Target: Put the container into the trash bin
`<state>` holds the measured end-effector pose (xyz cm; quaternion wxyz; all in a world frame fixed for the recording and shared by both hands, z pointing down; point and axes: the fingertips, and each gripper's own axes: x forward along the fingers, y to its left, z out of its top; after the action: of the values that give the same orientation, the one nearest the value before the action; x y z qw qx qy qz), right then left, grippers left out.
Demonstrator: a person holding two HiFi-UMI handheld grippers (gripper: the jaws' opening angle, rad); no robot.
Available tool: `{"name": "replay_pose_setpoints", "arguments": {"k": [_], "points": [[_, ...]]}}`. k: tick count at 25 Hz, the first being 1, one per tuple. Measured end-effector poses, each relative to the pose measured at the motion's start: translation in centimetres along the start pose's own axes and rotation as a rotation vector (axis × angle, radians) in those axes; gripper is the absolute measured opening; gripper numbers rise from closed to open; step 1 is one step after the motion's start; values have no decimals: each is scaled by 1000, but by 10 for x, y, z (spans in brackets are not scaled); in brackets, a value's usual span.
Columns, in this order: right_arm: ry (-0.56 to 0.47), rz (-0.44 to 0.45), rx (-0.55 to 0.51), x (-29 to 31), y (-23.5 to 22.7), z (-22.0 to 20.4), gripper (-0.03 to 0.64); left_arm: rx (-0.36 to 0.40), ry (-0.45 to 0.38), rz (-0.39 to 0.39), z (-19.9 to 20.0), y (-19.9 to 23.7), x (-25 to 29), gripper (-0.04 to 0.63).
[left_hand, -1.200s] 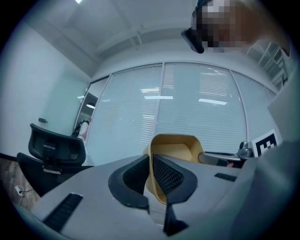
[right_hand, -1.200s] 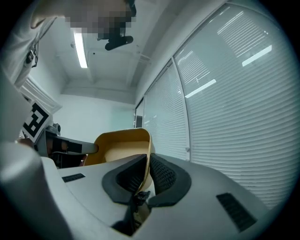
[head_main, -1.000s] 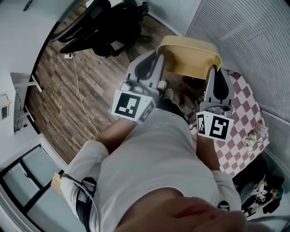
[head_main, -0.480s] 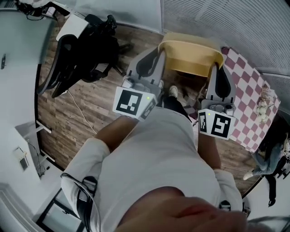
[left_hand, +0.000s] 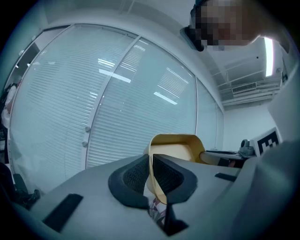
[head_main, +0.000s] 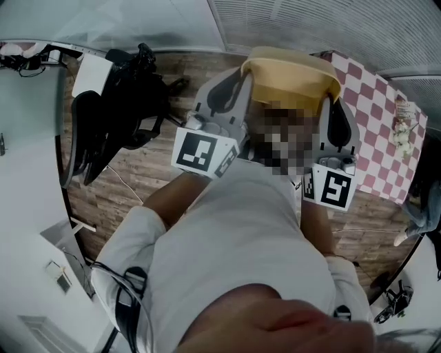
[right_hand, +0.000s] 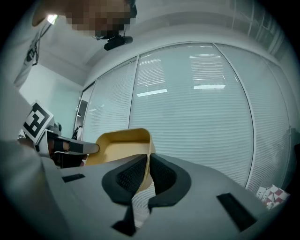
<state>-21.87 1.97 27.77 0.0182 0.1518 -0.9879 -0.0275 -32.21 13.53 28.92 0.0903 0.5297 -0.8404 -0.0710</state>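
A yellow, open-topped container (head_main: pixel 289 72) is held up in front of the person, level with the chest. My left gripper (head_main: pixel 241 93) is shut on the container's left wall, and my right gripper (head_main: pixel 329 114) is shut on its right wall. In the left gripper view the dark pads pinch the thin yellow wall (left_hand: pixel 176 146) between them at the left gripper (left_hand: pixel 151 163). The right gripper view shows the same grip at the right gripper (right_hand: pixel 148 165), with the container (right_hand: pixel 117 146) stretching away to the left. No trash bin is in any view.
A table with a red-and-white chequered cloth (head_main: pixel 375 103) stands at the right. A black office chair (head_main: pixel 114 114) is on the wooden floor (head_main: pixel 148 172) at the left. White window blinds (head_main: pixel 310 21) run ahead, and fill the background of both gripper views.
The person has turned with the container held in both grippers. The chair has slid from the top to the left of the head view, the chequered table has swung up to the right.
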Motion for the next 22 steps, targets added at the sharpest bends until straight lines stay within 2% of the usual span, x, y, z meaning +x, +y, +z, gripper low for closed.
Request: {"name": "replay_pose_setpoints", "arguments": {"k": [11,22], "points": [[82,-7,33,14,-25,-47,46,-13,82,3,-43,0,33,51],[225,-19,78,44,-63,-147,46,-57,218,30,-138,11,89,51]]}}
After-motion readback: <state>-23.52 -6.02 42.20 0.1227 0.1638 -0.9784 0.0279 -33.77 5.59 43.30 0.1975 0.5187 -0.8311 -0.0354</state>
